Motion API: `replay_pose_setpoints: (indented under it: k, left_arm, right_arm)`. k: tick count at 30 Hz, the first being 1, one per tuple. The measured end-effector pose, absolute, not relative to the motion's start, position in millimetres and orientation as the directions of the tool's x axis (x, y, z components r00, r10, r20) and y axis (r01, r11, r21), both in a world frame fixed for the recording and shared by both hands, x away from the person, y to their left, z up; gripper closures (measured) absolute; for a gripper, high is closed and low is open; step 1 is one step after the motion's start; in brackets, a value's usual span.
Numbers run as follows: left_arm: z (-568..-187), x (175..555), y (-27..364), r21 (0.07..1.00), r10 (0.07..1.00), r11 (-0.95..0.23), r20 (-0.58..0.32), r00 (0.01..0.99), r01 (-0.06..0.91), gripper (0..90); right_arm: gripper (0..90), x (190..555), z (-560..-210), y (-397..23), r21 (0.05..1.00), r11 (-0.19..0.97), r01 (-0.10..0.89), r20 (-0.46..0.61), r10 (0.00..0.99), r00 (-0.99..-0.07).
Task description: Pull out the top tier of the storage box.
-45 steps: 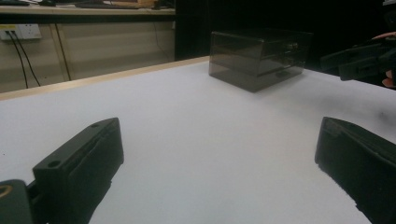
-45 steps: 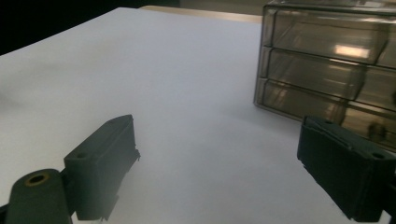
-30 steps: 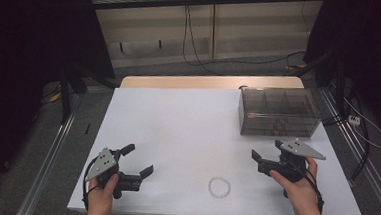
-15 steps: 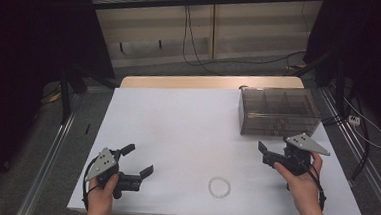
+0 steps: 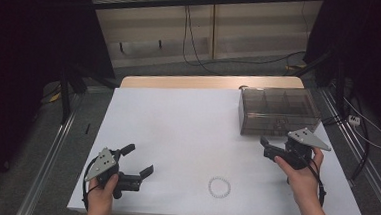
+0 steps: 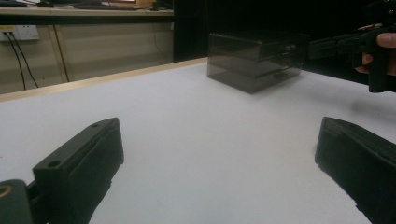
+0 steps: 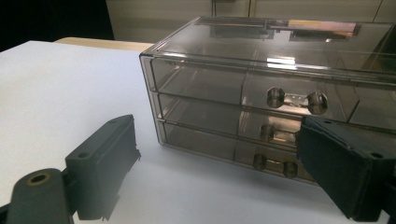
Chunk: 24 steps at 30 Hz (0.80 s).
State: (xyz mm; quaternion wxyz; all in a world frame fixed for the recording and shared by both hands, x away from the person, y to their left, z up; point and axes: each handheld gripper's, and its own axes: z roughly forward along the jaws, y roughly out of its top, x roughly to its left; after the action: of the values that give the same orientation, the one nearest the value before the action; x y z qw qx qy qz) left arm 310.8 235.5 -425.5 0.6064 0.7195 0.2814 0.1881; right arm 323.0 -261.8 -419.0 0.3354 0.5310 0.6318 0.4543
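Observation:
A smoky clear box of three drawers (image 5: 278,110) stands at the table's far right, its handles (image 7: 294,99) facing me. My right gripper (image 5: 278,144) hovers just in front of it, open and empty; in the right gripper view (image 7: 217,140) the jaws stand wide before the box's (image 7: 261,79) left front corner. Low over the near left of the white table (image 5: 187,122), my left gripper (image 5: 137,159) is open with nothing in it. The left gripper view (image 6: 219,135) looks across bare table to the box (image 6: 257,58) and the other gripper (image 6: 345,44).
A small white beaded ring (image 5: 219,187) lies near the front edge, between the two hands. A strip of wooden tabletop (image 5: 205,82) shows along the far side. Cables and dark stands surround the table on the floor.
My right gripper has moved a little forward, closer to the drawer box front. The left gripper has stayed where it was.

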Motion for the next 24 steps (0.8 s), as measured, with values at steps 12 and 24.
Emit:
replay_pose_setpoints:
  k: [12, 24]
  left_arm:
    - [-426, 311, 235, 0.978, 0.631, -0.107, -0.075, 0.772, 0.182, 1.5]
    - [-426, 311, 234, 0.978, 0.630, -0.107, -0.073, 0.773, 0.180, 1.6]
  right_arm:
    - [12.4, 328, -417, -266, 0.938, 0.005, 0.348, 0.058, 0.984, -0.171]
    - [12.5, 334, -418, -274, 0.945, -0.017, 0.326, 0.058, 0.991, -0.117]
